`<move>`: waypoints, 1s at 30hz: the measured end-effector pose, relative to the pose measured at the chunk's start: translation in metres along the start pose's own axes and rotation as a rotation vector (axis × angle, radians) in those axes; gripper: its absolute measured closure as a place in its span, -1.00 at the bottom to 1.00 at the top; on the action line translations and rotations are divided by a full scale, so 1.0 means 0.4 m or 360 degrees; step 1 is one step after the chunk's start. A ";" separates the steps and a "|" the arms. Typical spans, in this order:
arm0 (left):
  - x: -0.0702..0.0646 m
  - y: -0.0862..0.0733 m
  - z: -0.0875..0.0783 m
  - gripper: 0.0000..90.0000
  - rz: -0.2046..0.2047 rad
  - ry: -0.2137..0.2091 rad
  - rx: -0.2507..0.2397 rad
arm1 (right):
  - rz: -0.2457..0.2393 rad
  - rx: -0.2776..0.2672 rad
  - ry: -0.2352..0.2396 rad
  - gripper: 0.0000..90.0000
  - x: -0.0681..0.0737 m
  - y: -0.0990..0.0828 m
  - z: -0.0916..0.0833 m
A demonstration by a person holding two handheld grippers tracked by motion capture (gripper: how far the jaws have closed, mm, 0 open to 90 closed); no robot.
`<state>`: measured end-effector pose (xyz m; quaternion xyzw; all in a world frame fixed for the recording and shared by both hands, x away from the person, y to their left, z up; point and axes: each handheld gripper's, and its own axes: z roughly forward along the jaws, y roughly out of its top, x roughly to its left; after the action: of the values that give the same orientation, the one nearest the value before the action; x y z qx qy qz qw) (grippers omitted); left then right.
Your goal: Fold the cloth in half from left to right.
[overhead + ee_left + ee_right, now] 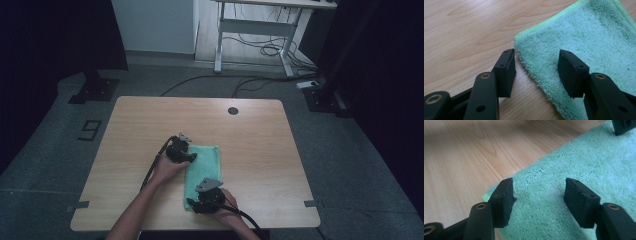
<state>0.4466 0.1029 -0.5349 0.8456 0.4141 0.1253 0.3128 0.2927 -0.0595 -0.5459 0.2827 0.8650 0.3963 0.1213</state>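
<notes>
Dim room, grey floor, a white-framed desk (255, 30) with loose cables at the back; in front, a light wooden table (150, 115) with a dark round grommet (233, 110) near its far edge.

The folded green towel (202, 172) lies flat on the table, a little toward the person's side of centre, long axis running away from the person.

The left gripper (191, 158) sits at the towel's far left corner. In the left gripper view (537, 72) its jaws stand apart, one over bare wood just off the hem, the other over the pile; the towel's (584, 42) edge runs between them. No pinch of fabric is visible; nothing is held.

The right gripper (196, 204) sits at the towel's near left corner. In the right gripper view (539, 197) both jaws stand apart over the pile (574, 165), the left one close to the hem; nothing is clamped. A jaw of the left gripper shows at the upper right of that view.
</notes>
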 end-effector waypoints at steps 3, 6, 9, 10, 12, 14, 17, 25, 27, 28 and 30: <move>0.000 0.000 0.000 0.06 0.0000 0.0001 -0.0001 | 0.0007 -0.0025 0.0012 -0.11 0.001 0.018 0.000; 0.000 0.000 0.000 0.07 0.0001 0.0000 0.0000 | -0.0019 0.0006 0.0022 -0.11 0.010 0.027 0.018; 0.000 0.000 0.000 0.06 0.0001 -0.0001 0.0000 | -0.0031 0.0007 0.0003 -0.11 0.023 0.015 0.026; 0.001 0.000 0.000 0.06 0.0001 -0.0001 0.0001 | -0.0027 0.0005 0.0007 -0.12 0.026 0.012 0.022; 0.001 0.000 0.000 0.06 -0.0001 -0.0002 0.0000 | -0.0043 0.0010 0.0002 -0.15 0.037 0.006 0.014; 0.000 0.000 0.000 0.06 -0.0003 0.0000 0.0000 | -0.0073 0.0010 -0.0017 -0.15 0.051 0.001 0.007; 0.000 0.000 0.000 0.06 -0.0006 0.0001 0.0000 | -0.0073 0.0010 -0.0007 -0.15 0.056 -0.004 0.000; -0.001 -0.001 0.000 0.06 -0.0002 0.0004 -0.0003 | 0.0023 -0.0057 0.0006 -0.19 -0.018 0.015 -0.029; -0.001 -0.001 0.000 0.07 -0.0001 0.0005 -0.0003 | 0.0042 -0.0066 -0.0041 -0.15 -0.063 0.022 -0.031; -0.001 -0.002 0.000 0.07 -0.0002 0.0005 -0.0006 | 0.0062 -0.0061 -0.0058 -0.13 -0.087 0.024 -0.029; -0.001 -0.003 0.000 0.07 -0.0004 0.0005 -0.0012 | 0.0098 -0.0049 -0.0077 -0.09 -0.133 0.028 -0.021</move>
<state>0.4456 0.1031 -0.5355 0.8436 0.4152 0.1277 0.3156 0.3365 -0.0900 -0.5328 0.3167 0.8466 0.4062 0.1344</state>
